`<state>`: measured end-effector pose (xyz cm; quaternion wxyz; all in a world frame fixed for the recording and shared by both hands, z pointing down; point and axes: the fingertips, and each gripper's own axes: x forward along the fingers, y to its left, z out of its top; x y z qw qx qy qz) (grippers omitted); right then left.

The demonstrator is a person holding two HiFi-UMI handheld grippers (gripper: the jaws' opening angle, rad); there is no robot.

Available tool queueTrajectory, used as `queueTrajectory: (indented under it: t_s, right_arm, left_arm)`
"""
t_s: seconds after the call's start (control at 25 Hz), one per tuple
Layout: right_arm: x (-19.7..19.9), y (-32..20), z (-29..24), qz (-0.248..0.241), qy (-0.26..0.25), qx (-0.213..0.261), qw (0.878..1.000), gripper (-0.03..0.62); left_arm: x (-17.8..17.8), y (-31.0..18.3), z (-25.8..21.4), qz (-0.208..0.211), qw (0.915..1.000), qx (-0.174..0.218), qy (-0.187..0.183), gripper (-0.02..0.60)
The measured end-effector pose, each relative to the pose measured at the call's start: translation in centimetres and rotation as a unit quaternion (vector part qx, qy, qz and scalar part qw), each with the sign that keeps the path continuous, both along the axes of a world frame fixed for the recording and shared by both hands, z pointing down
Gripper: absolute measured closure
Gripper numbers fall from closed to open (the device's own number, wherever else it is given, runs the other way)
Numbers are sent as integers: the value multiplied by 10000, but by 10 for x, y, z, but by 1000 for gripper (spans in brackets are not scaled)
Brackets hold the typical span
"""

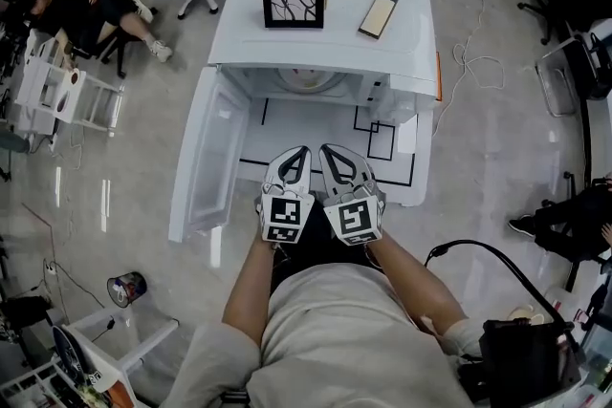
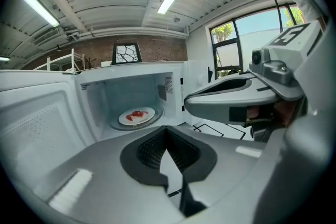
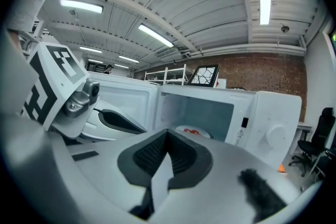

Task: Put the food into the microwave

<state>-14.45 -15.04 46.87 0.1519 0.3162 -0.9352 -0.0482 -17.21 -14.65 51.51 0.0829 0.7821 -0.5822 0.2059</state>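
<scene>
The white microwave door point(image 1: 203, 162) stands open at the far left, hinged on the left side of the white box-shaped microwave oven point(image 1: 411, 43). Its long edge runs from the oven toward the person, so the free edge is at the person's side.

Just right of the door is the left gripper point(image 1: 300, 153). In the left gripper view its jaws are pressed together with nothing between them. It hangs above the white table with black line markings point(image 1: 277, 124), in front of the oven opening and clearly outside it.

The task's thing, the small round white plate with red food pieces point(image 2: 136, 116), lies already inside the cavity on the round turntable. It is straight ahead of both grippers and a little lower, well apart from them, and neither gripper touches it.

Touching side by side with the left one is the right gripper point(image 1: 333, 151). Its jaws also meet at the tips and are empty, and in its own view the same plate point(image 3: 195, 132) shows just over the jaws.

My judgement is that the placing is done and that closing the door is what remains. For this the deciding relation is that the door lies to the left, so the left gripper is nearer to it, and the push should go from left toward right against the door's free edge
</scene>
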Motion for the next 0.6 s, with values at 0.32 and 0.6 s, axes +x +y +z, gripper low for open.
queueTrajectory:
  t_s: [0.32,0.6]
  right_arm:
    - [0,6,-7,27,-30,38,10000,585]
    - [3,-3,-9,54,-78,14,10000,585]
  left_arm:
    - [0,6,-17,-113,9997,202,74,574]
    - [5,1,-20,-132,9995,230,183,574]
